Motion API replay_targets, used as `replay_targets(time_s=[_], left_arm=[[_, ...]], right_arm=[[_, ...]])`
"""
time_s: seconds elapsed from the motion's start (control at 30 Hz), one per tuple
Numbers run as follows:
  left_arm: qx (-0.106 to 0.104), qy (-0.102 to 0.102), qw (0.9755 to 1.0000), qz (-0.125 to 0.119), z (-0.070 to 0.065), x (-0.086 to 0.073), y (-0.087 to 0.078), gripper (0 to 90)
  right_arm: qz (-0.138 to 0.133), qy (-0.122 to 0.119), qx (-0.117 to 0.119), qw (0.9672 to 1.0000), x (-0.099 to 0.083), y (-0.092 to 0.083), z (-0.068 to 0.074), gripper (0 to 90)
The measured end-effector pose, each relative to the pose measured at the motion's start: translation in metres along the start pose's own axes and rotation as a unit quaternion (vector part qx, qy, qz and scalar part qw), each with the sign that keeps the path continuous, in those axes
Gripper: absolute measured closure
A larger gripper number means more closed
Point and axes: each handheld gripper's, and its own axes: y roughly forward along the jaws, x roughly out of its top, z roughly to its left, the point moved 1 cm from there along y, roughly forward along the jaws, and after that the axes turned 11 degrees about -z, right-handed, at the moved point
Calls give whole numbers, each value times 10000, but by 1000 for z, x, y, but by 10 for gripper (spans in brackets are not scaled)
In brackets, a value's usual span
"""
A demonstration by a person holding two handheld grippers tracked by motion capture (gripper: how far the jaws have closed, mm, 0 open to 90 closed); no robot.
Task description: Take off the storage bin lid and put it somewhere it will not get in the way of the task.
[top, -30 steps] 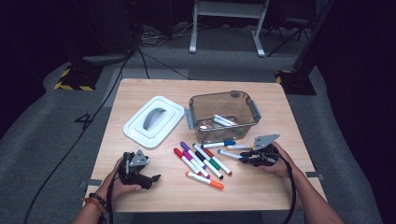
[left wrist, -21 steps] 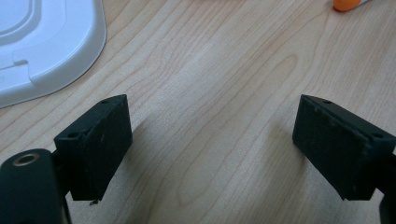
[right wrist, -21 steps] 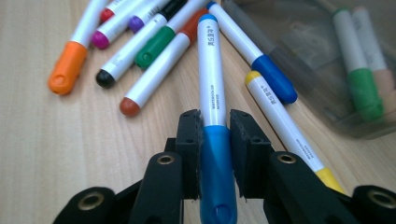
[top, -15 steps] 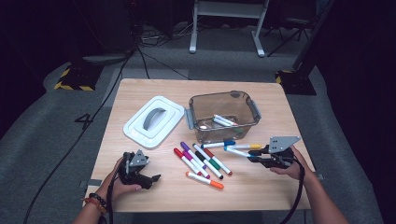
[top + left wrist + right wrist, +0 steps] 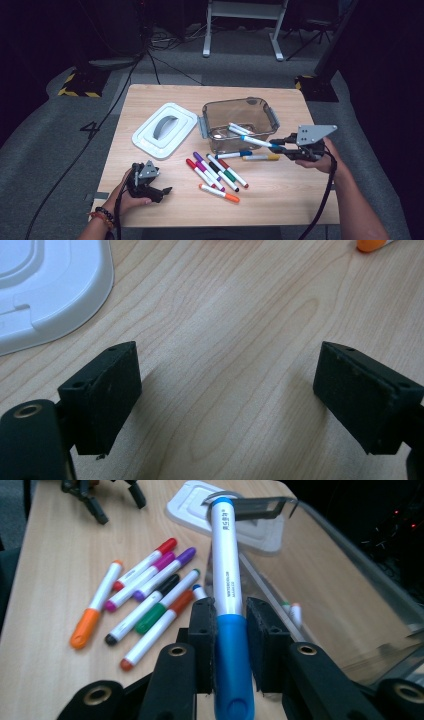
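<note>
My right gripper (image 5: pixel 280 146) (image 5: pixel 230 630) is shut on a light-blue marker (image 5: pixel 255 141) (image 5: pixel 227 575), gripped by its cap end. It hangs above the table at the right front corner of the clear plastic bin (image 5: pixel 235 102) (image 5: pixel 350 575), and the marker's tip reaches over the rim. Two markers (image 5: pixel 239 129) lie inside the bin. Several loose markers (image 5: pixel 215 172) (image 5: pixel 150 595) lie on the wood in front of it. My left gripper (image 5: pixel 166 190) (image 5: pixel 225 395) rests on the table at the front left, open, with bare wood between its jaws.
The white bin lid (image 5: pixel 165 131) (image 5: pixel 45 285) (image 5: pixel 200 505) lies flat left of the bin. A blue marker (image 5: pixel 234 155) and a yellow one (image 5: pixel 260 157) lie just in front of the bin. An orange-capped marker (image 5: pixel 219 193) lies nearest the front edge.
My right gripper has risen off the table with the light-blue marker and moved right, bringing its tip up to the bin's rim. The left gripper has stayed in place.
</note>
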Motion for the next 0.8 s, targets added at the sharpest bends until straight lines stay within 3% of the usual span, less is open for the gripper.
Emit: replay_targets(time_s=[0.17, 0.33, 0.57, 0.8], left_arm=[[0, 0, 10000, -1, 0, 0, 0, 124], [-1, 2, 10000, 1, 0, 0, 0, 123], [0, 3, 10000, 0, 0, 0, 0, 123], [0, 1, 10000, 0, 0, 0, 0, 123]], right_arm=[[32, -24, -70, 10000, 21, 10, -24, 745], [184, 32, -117, 9998, 30, 27, -46, 745], [449, 92, -53, 9989, 30, 57, -66, 745], [906, 184, 77, 9957, 22, 96, -80, 745]])
